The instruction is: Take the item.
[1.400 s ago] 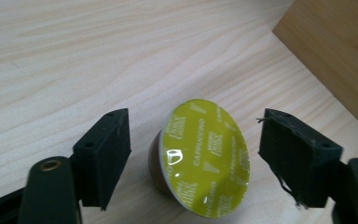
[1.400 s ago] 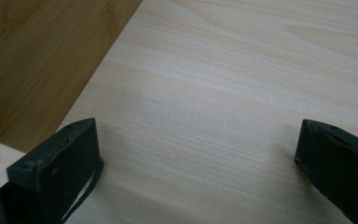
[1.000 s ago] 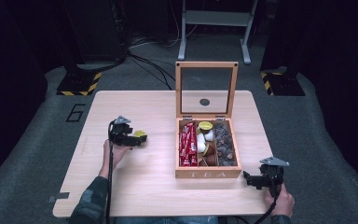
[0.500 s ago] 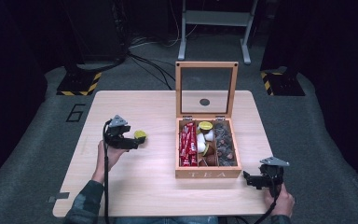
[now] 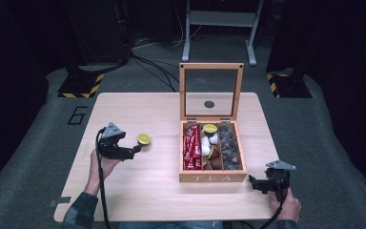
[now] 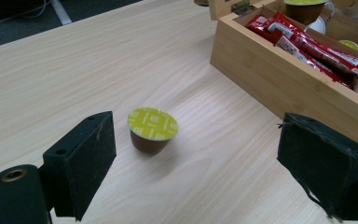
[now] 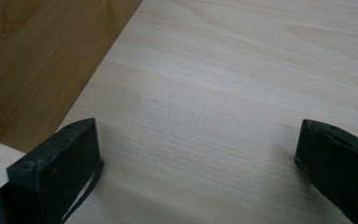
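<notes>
Capsule: a small brown capsule with a yellow-green foil lid (image 6: 152, 130) stood upright on the pale wooden surface (image 5: 147, 191), untouched.
Left hand-held gripper (image 5: 134, 152): jaws wide.
Box: open wooden lidded tea box (image 5: 213, 177) held red sachets (image 5: 191, 148) and capsules.
Right hand-held gripper (image 5: 253, 182): jaws wide, empty.

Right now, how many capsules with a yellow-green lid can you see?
3. One capsule stands on the table ahead of the open left gripper. Two are in the box: one at the back, one mid-box. More may be hidden.
</notes>
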A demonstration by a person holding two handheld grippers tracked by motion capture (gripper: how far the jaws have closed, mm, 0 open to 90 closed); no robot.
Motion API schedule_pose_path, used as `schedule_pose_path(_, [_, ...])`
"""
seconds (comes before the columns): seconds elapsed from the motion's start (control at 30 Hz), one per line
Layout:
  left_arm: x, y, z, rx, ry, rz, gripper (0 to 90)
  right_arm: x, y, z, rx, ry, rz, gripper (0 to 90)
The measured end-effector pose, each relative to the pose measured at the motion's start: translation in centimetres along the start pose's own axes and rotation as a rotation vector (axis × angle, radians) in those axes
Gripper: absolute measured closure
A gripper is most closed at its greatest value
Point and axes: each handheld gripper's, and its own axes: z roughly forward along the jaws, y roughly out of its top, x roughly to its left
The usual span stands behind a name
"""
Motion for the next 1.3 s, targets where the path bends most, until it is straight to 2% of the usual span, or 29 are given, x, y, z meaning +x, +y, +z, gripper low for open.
schedule_pose_path(0.33, [0.1,-2.5,-2.4,0.002,0.041,-0.007,8.4,0.0,0.0,0.0,0.0,0.0,0.0,0.0])
schedule_pose_path(0.5, [0.1,-4.2,-3.6,0.003,0.069,-0.015,7.3,0.0,0.0,0.0,0.0,0.0,0.0,0.0])
schedule_pose_path(0.9, [0.4,-9.2,-5.1,0.038,0.118,-0.085,4.9,0.0,0.0,0.0,0.0,0.0,0.0,0.0])
schedule_pose_path(1.0, [0.7,-10.7,-5.1,0.058,0.133,-0.11,4.1,0.0,0.0,0.0,0.0,0.0,0.0,0.0])
schedule_pose_path(1.1, [1.0,-12.1,-4.9,0.099,0.152,-0.125,4.4,0.0,0.0,0.0,0.0,0.0,0.0,0.0])
schedule_pose_path(1.13, [1.2,-12.9,-4.7,0.12,0.158,-0.141,4.6,0.0,0.0,0.0,0.0,0.0,0.0,0.0])
schedule_pose_path(1.23, [1.5,-13.9,-4.5,0.16,0.179,-0.135,4.4,0.0,0.0,0.0,0.0,0.0,0.0,0.0])
schedule_pose_path(1.3, [1.5,-14.4,-4.4,0.168,0.201,-0.134,3.8,0.0,0.0,0.0,0.0,0.0,0.0,0.0])
